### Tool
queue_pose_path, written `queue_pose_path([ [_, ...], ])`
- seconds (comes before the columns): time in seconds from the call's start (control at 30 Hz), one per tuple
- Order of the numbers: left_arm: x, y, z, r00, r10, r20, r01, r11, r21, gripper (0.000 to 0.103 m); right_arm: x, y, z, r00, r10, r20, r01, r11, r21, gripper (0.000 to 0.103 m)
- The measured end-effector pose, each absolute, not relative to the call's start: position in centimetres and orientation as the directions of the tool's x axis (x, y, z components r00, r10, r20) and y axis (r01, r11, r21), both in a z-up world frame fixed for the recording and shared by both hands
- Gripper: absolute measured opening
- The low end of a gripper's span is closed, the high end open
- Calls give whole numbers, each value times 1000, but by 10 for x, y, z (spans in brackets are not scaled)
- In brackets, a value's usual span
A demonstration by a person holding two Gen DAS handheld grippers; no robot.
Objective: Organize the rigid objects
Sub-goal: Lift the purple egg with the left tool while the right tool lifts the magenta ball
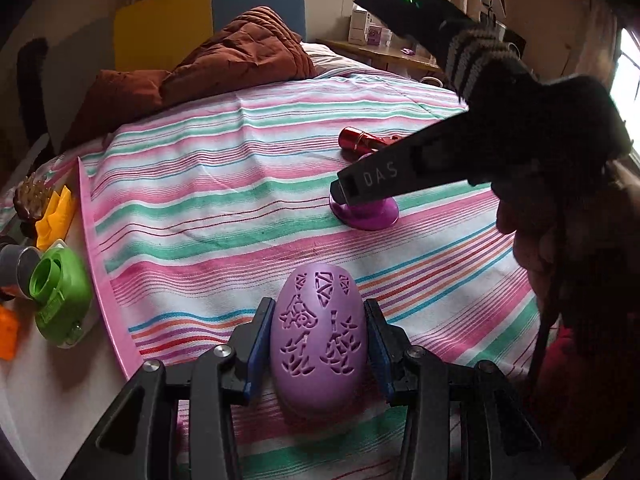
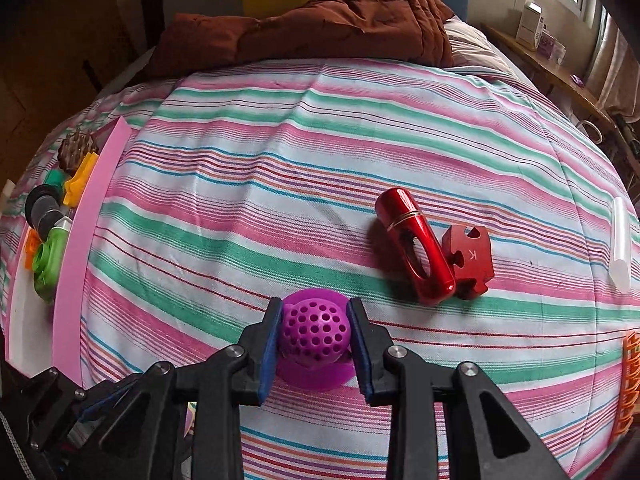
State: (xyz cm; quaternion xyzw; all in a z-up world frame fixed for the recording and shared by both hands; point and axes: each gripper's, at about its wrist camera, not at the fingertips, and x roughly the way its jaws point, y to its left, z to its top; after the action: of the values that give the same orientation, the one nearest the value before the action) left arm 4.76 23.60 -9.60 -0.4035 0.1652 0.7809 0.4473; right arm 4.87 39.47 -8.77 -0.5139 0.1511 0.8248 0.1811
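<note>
Pink tray (image 1: 105, 280) is seen at 9 o'clock in the left wrist view, with a green pipe fitting (image 1: 60, 292), grey tube (image 1: 20, 266) and yellow piece (image 1: 56, 216) lying beyond its rim. Lilac carved egg (image 1: 319, 338) is clamped between the blue pads of the left gripper (image 1: 318, 344) at 6 o'clock, resting on the striped bedsheet (image 1: 208, 184). Purple perforated ball on a round base (image 2: 315, 332) is flanked by the pads of the right gripper (image 2: 314, 340) at 6 o'clock in the right wrist view; both pads appear pressed against the ball. Red metal cylinder (image 2: 416, 246) is seen at 3 o'clock, touching a red puzzle-shaped block (image 2: 470, 260). A translucent stick (image 2: 621, 244) and orange grid piece (image 2: 630, 384) are seen at the far right edge.
</note>
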Motion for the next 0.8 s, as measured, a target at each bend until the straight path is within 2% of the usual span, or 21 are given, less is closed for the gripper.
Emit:
queue_pose_path([
  [0.27, 49, 220, -71, -262, 598, -757, -813, -559, -161, 44, 47, 393, -90, -397, 163, -903, -456, -889, 40, 32],
  [0.5, 49, 197, -36, -319, 614, -722, -781, -601, -166, 44, 44, 389, -91, -393, 184, -901, -443, -897, 10, 31],
  [0.6, 40, 179, -23, -372, 592, -715, -740, -654, -157, 44, 44, 387, -91, -393, 197, -898, -436, -900, -7, 31],
  [0.8, 10, 142, -16, -506, 459, -730, -613, -787, -70, 44, 42, 383, -91, -389, 219, -895, -428, -903, -35, 31],
])
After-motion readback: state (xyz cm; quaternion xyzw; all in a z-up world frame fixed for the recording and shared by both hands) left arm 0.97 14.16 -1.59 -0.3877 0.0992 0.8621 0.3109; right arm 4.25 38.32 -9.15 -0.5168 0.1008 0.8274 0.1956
